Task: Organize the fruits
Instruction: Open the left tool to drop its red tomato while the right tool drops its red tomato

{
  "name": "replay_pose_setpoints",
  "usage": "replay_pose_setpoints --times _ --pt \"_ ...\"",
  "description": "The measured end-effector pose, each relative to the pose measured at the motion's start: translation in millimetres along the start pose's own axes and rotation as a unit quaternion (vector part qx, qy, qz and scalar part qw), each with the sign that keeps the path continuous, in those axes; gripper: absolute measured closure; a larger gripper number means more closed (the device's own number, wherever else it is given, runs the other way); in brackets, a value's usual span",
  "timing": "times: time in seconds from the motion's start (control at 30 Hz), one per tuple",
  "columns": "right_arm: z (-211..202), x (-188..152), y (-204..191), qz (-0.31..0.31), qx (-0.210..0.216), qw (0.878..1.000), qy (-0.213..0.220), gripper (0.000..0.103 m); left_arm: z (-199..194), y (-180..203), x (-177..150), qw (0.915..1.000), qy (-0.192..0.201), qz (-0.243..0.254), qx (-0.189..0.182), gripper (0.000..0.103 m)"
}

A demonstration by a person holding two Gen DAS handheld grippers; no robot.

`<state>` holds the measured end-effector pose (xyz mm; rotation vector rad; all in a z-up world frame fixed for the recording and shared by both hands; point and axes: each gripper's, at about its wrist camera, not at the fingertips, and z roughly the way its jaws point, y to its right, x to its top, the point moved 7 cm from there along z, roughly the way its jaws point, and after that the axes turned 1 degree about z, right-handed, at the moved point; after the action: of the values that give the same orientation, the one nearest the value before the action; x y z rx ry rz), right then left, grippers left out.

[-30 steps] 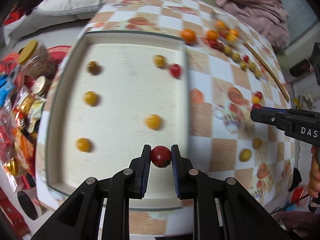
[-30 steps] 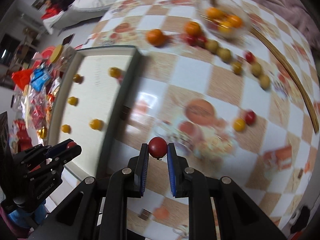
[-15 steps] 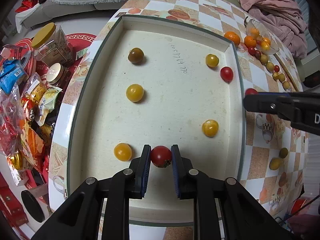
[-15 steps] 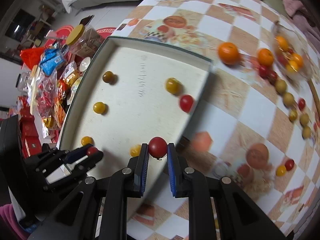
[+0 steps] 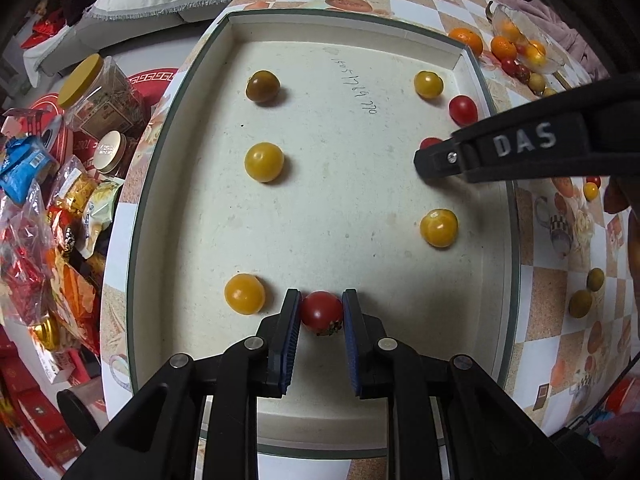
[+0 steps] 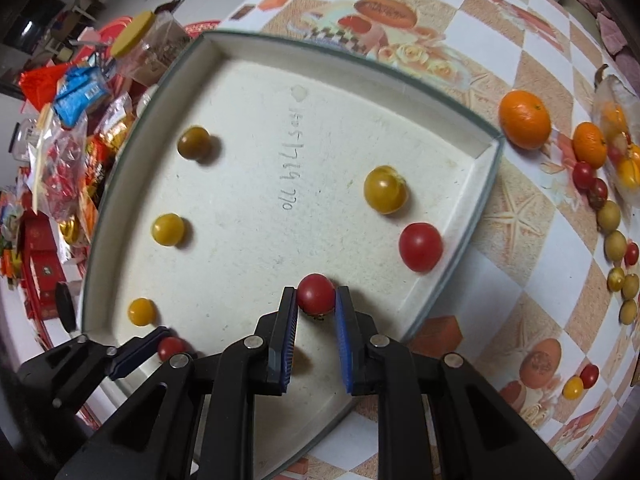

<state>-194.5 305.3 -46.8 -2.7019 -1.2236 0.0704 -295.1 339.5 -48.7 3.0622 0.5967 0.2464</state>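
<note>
A shallow cream tray holds several cherry tomatoes: yellow ones down its left side and right side, and a red one by the right wall. My left gripper is shut on a red cherry tomato just above the tray's near end, beside a yellow tomato. My right gripper is shut on another red cherry tomato over the tray's right part; it also shows in the left wrist view.
Oranges and more small tomatoes lie on the checkered tablecloth right of the tray, near a glass bowl. Snack bags and jars crowd the floor to the left.
My right gripper has carried its red tomato leftward from over the tablecloth to over the tray. My left gripper has sunk closer to the tray with its tomato.
</note>
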Motion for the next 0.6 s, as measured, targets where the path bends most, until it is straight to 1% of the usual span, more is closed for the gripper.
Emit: replay_pose_setpoints --times 0.1,0.13,0.17,0.2,0.23,0.27,0.3,0.33,0.4,0.43,0.5,0.53,0.57,0.6 --pt "0 3 -4 -0.011 -0.004 1.000 0.000 0.078 0 0 -1 1.0000 -0.001 0.001 0.000 0.080" --pt "0 4 -5 -0.012 0.000 1.000 -0.002 0.071 0 0 -2 1.0000 -0.002 0.000 0.000 0.072" --pt "0 4 -7 -0.013 0.007 1.000 -0.004 0.059 0 0 -2 1.0000 -0.001 -0.001 0.000 0.051" --pt "1 5 -8 -0.014 0.005 1.000 -0.005 0.050 -2 0 -3 1.0000 0.003 -0.004 0.004 0.041" --pt "0 5 -7 -0.014 0.001 1.000 -0.005 0.037 -5 -1 -3 0.9998 0.013 -0.006 0.011 0.034" --pt "-1 6 -7 -0.013 0.001 1.000 -0.002 0.035 -6 -2 -3 0.9998 0.016 -0.006 0.014 0.034" --pt "-4 6 -5 -0.009 0.006 1.000 0.001 0.035 -7 0 -4 0.9998 0.013 -0.004 0.013 0.034" --pt "-5 7 -4 -0.006 0.008 1.000 0.002 0.032 -7 0 -5 0.9999 0.009 -0.004 0.011 0.034" --pt "-12 8 -3 0.002 0.024 1.000 0.009 0.024 -7 -1 -6 0.9999 0.006 -0.005 0.013 0.034" --pt "-16 9 -3 0.004 0.025 1.000 0.014 0.018 -7 -1 -7 0.9999 0.004 -0.004 0.013 0.034" --pt "-26 10 -1 0.008 0.022 0.999 0.029 0.016 -9 -1 -8 0.9999 0.002 -0.003 0.013 0.034" --pt "-31 10 0 0.011 0.022 0.999 0.034 0.011 -10 0 -8 0.9999 0.003 -0.001 0.013 0.034" --pt "-36 10 3 0.013 0.022 0.999 0.041 0.008 -11 2 -7 0.9999 0.004 0.001 0.013 0.034" --pt "-43 8 7 0.018 0.020 0.998 0.051 0.008 -13 3 -6 0.9999 0.005 0.003 0.013 0.034"
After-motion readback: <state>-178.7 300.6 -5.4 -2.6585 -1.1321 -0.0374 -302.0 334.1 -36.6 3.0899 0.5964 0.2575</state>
